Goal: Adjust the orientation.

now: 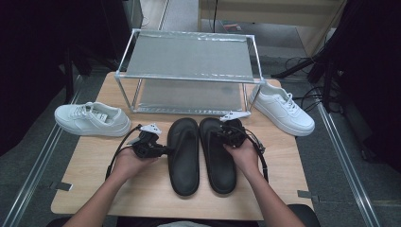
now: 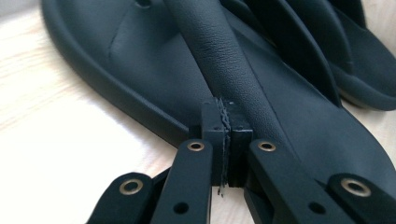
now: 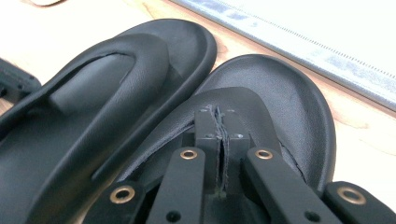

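Item: pair of black thong sandals, lying side by side, toes far, at the near middle of the wooden table, just in front of a two-tier metal shoe rack.

Left sandal: matte black, thick moulded footbed with raised rim, grained strap running to a toe post. The left gripper comes in from its left side; in the left gripper view its fingers are clenched at the strap, seemingly pinching its edge, though the view is too close to be sure.

Right sandal: same make. The right gripper sits over its strap area, fingers clenched, apparently nipping the strap.

Handling: likely light, soft foam, flexible; will sag or swing if lifted by the strap. The strap is the best place to take hold; the sole is wide and rounded for such a grip.

Also present: one white sneaker at far left, another white sneaker at far right.
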Demonstrator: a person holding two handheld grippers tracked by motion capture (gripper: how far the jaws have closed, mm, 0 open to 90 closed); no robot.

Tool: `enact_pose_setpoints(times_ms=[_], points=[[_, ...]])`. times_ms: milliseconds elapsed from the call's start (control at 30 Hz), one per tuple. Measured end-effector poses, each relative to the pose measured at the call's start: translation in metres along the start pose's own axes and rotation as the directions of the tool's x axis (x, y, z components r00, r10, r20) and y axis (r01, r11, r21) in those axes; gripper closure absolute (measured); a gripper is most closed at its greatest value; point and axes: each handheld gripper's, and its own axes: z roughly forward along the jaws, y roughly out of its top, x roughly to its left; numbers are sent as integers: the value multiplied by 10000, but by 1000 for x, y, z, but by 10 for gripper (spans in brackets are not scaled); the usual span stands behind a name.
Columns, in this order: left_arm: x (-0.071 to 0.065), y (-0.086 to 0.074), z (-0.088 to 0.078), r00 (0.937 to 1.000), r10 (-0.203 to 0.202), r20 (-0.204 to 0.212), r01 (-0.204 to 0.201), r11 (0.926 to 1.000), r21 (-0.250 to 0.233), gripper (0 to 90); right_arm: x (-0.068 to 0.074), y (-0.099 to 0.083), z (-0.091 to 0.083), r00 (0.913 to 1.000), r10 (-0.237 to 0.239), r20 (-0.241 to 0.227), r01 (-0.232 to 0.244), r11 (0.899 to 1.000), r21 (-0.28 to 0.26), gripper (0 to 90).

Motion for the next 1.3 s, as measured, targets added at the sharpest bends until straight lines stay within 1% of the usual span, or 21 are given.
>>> enact_pose_setpoints(times_ms=[100,133,233,333,500,533,567,600,633,667,733,767,800,833,900,933,1000,1100,1133,1233,1300], points=[[-4,0,1,10000,84,32,-84,10000,47,897,0,0,0,10000,-13,61,13,10000,-47,893],[-5,0,2,9998,156,112,-157,9998,89,896,1,0,0,10000,6,52,-5,10000,-41,893],[-8,0,3,9997,183,144,-184,9998,89,895,1,0,0,10000,6,53,-5,10000,-64,892],[-13,-1,6,9993,205,315,-207,9998,83,892,0,-1,0,10000,35,15,-35,10000,-60,892],[-22,-1,11,9975,413,565,-422,9990,157,876,0,-1,0,9999,114,49,-114,9999,-79,897],[-24,0,11,9970,558,541,-570,9982,194,876,0,-1,0,9999,115,33,-115,9999,-84,897],[-26,1,10,9971,647,405,-656,9977,196,839,-1,-1,0,9999,140,28,-139,9999,-82,894],[-25,1,9,9972,612,420,-619,9980,142,823,-1,-2,0,9999,137,37,-136,9999,-64,889],[-23,1,8,9978,499,436,-504,9987,117,785,-1,-2,-1,9999,132,58,-132,9999,-55,884],[-23,1,8,9978,499,436,-504,9987,117,763,-1,-2,-1,9999,132,58,-132,9999,-55,884],[-20,3,4,9986,298,446,-303,9995,104,741,-1,-2,-2,9998,151,110,-151,9999,-31,862],[-18,5,-1,9986,163,510,-156,9998,-134,699,-2,-2,-4,9998,165,85,-163,9997,-164,822],[-18,5,-1,9986,163,510,-156,9998,-134,676,-2,-2,-4,9998,165,85,-163,9997,-164,822],[-17,6,-4,9986,128,504,-115,9996,-253,676,-3,-3,-5,9997,243,5,-243,9994,-242,794],[-16,6,-11,9985,198,513,-169,9982,-572,632,-4,-4,-8,9987,426,-270,-439,9977,-524,721],[-15,5,-13,9984,251,497,-220,9978,-626,594,-3,-4,-9,9985,452,-317,-472,9968,-648,687],[-14,4,-18,9988,309,373,-283,9974,-666,556,-1,-3,-11,9989,373,-287,-397,9956,-846,654],[-9,3,-23,9992,395,40,-391,9966,-729,504,2,-4,-15,9985,334,-439,-377,9940,-1026,624],[-8,3,-24,9994,356,-12,-356,9966,-741,494,2,-5,-16,9983,342,-477,-390,9939,-1036,588],[-1,4,-26,9997,165,-171,-178,9972,-728,457,4,-5,-18,9962,513,-699,-600,9899,-1287,557],[3,4,-27,9996,120,-261,-138,9975,-698,443,6,-7,-20,9963,406,-763,-514,9880,-1454,541]])
